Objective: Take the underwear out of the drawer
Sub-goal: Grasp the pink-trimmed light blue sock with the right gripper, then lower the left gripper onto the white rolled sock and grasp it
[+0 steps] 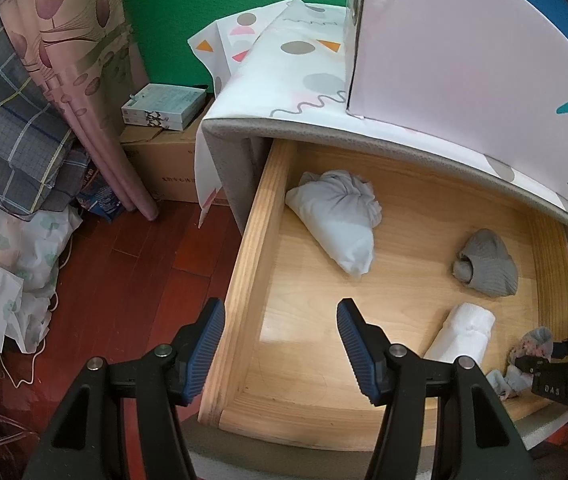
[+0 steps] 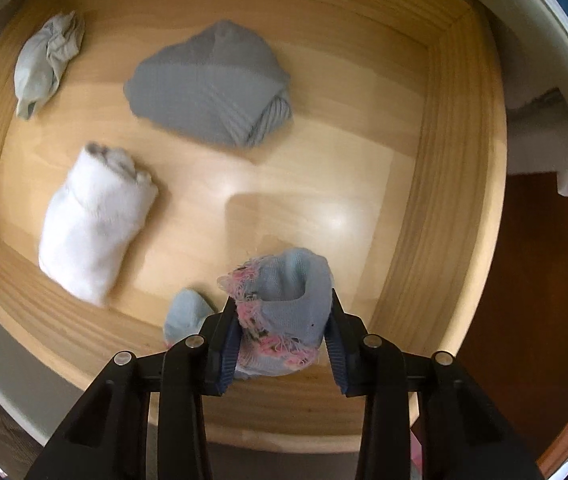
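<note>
Fingers: my right fingers (image 2: pixel 280 320) clench the blue-pink underwear (image 2: pixel 287 300) at the drawer's (image 2: pixel 435 200) front right corner; left fingers (image 1: pixel 280 344) spread, empty | next: lift straight up, clear of the white roll (image 2: pixel 92 224), checking the grip holds.

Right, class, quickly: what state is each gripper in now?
Left gripper: open, holding nothing, above the drawer edge.
Right gripper: shut on the blue-pink garment in the drawer.
</note>
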`<state>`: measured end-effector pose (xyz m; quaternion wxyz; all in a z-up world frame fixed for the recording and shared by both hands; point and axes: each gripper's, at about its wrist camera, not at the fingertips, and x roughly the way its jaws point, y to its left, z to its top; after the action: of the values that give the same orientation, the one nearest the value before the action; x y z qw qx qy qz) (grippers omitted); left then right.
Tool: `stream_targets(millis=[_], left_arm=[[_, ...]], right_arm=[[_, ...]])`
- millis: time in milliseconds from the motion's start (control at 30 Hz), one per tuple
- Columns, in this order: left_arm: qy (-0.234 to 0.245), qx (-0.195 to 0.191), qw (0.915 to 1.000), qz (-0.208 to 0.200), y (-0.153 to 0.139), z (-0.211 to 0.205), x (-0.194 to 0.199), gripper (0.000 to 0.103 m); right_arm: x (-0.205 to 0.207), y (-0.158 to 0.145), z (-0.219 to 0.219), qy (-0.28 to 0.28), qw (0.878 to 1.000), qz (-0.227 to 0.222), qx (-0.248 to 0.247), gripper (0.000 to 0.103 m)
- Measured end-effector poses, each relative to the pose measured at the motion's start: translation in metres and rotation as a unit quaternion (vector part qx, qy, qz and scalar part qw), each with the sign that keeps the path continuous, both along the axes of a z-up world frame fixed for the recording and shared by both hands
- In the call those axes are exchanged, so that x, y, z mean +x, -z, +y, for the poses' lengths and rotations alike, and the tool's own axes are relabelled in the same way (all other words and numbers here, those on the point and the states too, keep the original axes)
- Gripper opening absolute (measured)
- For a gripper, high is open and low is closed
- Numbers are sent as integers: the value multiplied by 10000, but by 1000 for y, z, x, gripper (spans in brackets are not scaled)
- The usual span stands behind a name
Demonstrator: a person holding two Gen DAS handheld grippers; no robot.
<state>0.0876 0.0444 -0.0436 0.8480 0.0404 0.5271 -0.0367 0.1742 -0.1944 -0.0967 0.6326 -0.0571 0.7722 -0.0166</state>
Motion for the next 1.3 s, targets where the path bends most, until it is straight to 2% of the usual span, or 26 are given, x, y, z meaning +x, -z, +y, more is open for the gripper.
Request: stream_targets(millis=[200,233,433,533,667,833,967,1033,1100,1300], left_arm=[[233,42,9996,161,5,-9,0,60],[309,54,9994,174,6,-11,-1,60],[829,116,9960,318,11,-31,-6,60],[1189,166,9912,559,17,-45,-8,60],[1570,212,9836,857,24,-65,-13,60],[1923,-53,9731,1272,29,-100,-14,60],[2018,-128,9668,1563,37,-124,-10,60],[1939,-286,9627,1867,45,-133,-5,62],[1880,-270,9620,1961,51,-138,-2,67],[1825,-237,9569,2246,65,-155,7,70]], right_arm=[[-12,-5,0,4,9999,-77,-76,32],[-20,-2,13,16,9999,-91,-82,31],[-34,-7,-3,273,9994,-218,-3,29],[-36,-11,-34,362,9991,-224,16,28],[-41,-12,-47,421,9988,-241,33,27],[-40,-17,-43,492,9984,-286,70,27],[-43,-22,-55,532,9981,-301,121,27],[-44,-22,-58,578,9977,-302,163,27],[-43,-25,-63,624,9974,-294,213,27],[-39,-31,-71,643,9971,-289,272,27]])
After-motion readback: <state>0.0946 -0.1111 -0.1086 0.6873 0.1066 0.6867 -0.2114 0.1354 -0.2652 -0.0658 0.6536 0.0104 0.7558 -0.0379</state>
